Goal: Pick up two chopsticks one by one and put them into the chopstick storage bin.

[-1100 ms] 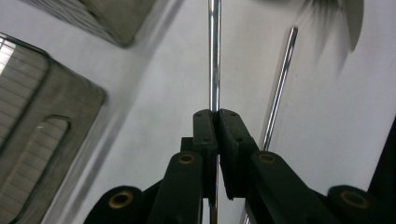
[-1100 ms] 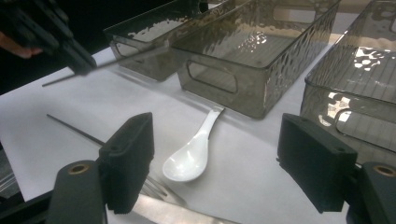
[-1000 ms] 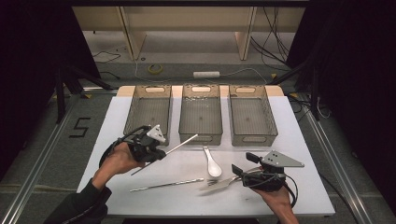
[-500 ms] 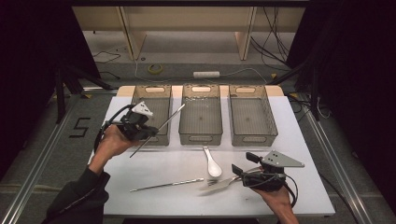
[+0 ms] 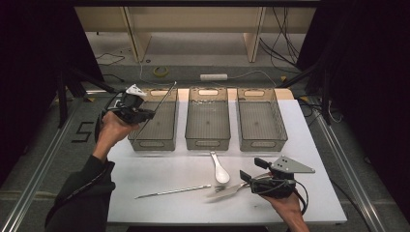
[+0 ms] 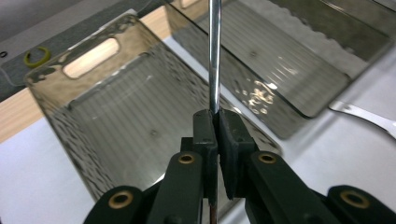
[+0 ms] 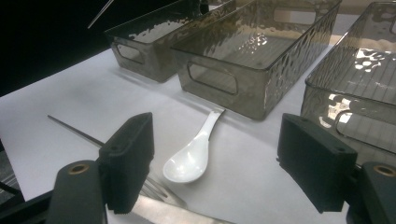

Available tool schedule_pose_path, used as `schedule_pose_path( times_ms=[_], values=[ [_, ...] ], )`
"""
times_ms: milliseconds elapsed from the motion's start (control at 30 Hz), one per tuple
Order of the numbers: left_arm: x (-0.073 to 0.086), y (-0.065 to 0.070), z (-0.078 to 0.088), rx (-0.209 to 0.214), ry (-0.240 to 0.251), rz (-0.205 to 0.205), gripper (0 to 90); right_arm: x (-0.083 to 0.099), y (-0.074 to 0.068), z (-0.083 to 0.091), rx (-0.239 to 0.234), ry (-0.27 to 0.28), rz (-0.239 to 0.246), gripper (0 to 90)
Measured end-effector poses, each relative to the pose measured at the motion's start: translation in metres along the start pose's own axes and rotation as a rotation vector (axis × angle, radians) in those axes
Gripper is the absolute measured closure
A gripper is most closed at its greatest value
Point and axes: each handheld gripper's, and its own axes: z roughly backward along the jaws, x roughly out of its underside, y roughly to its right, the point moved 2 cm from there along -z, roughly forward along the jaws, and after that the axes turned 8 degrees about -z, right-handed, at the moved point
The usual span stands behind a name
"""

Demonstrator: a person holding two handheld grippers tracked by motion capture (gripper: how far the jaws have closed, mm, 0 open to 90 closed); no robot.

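My left gripper (image 5: 145, 114) is raised over the left grey bin (image 5: 153, 143) and shut on a thin metal chopstick (image 5: 162, 104) that slants up and away. In the left gripper view, the chopstick (image 6: 214, 56) rises from the closed jaws (image 6: 217, 116) above that bin's floor (image 6: 116, 112). My right gripper (image 5: 252, 169) stands open near the table's front right. A white spoon (image 7: 191, 158) lies ahead between its jaws (image 7: 217, 140), untouched. A metal fork (image 5: 227, 189) lies just left of the gripper. A second chopstick (image 5: 174, 191) rests on the white table.
Three grey see-through bins stand in a row at the back of the table; the middle bin (image 5: 208, 140) and the right bin (image 5: 263, 140) hold nothing. Bare white table (image 5: 159, 166) lies in front of them. Cables and table legs lie on the floor behind.
My left gripper has lifted the chopstick off the table and carried it back and left until it hangs over the left bin. The right gripper has stayed still.
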Motion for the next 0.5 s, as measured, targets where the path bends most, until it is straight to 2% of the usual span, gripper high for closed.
schedule_pose_path(
  times_ms=[100,267,367,500],
  values=[
    [-0.002,-0.010,-0.003,-0.024,0.004,0.024,85.7,0.000,0.000,0.000,-0.002,-0.001,-0.001,28.2],
    [-0.004,-0.025,-0.008,-0.059,0.038,0.074,85.6,0.000,0.000,-0.001,-0.003,-0.004,0.000,28.2],
    [-0.001,-0.034,-0.011,-0.068,0.057,0.116,85.6,0.000,0.000,0.000,-0.003,-0.004,0.000,28.2],
    [0.005,-0.039,-0.016,-0.084,0.064,0.135,85.5,0.000,0.000,0.000,-0.004,0.000,0.000,28.2]
  ],
)
